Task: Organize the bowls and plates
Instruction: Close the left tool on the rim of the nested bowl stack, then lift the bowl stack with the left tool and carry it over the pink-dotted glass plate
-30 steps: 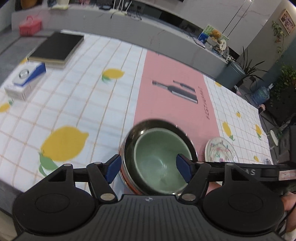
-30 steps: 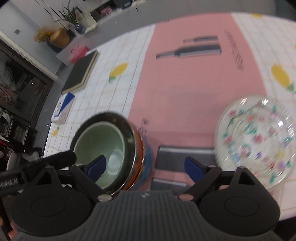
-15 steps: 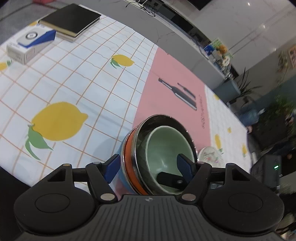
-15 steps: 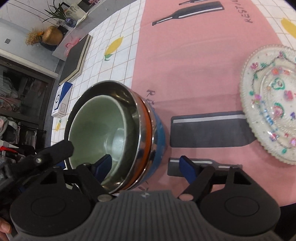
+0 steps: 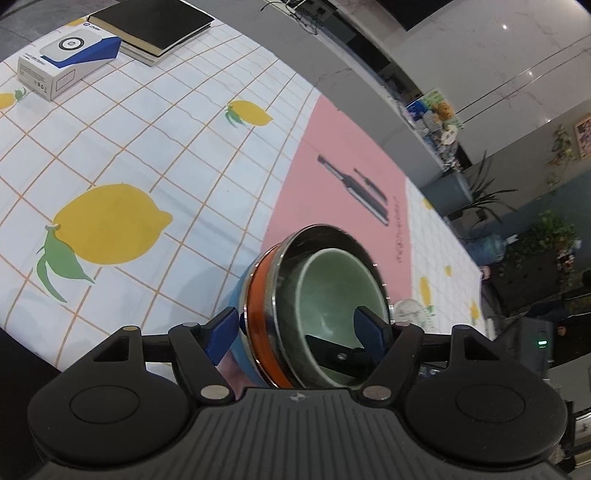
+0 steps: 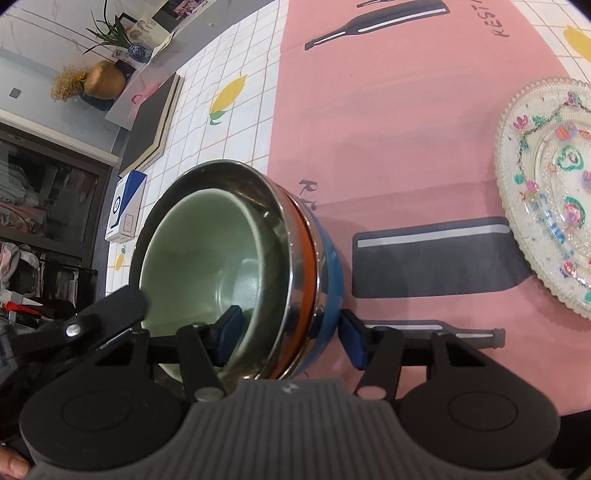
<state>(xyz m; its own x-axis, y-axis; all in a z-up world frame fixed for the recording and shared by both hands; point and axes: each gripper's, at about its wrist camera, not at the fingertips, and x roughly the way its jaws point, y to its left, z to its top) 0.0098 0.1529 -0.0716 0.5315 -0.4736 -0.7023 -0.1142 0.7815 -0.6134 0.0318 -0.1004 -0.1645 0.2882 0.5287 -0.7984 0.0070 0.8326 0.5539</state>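
Note:
A stack of nested bowls (image 5: 314,295) stands near the table's front edge: a green bowl (image 6: 207,251) inside a steel bowl, over an orange and a blue bowl (image 6: 328,266). My left gripper (image 5: 295,332) is open and straddles the stack's near wall, one finger outside, one inside the green bowl. My right gripper (image 6: 288,336) is open and straddles the same stack's wall from the other side. A clear floral glass plate (image 6: 550,184) lies on the pink cloth to the right; in the left wrist view the plate (image 5: 410,310) peeks out behind the stack.
The tablecloth has white lemon-print squares (image 5: 110,221) and a pink middle strip (image 6: 388,110). A white and blue box (image 5: 66,70) and a black book (image 5: 155,26) lie at the far left. The table's front edge runs just below the stack.
Both grippers have moved closer to the bowl stack. The right gripper's fingers have narrowed around the stack's wall. The stack has not moved.

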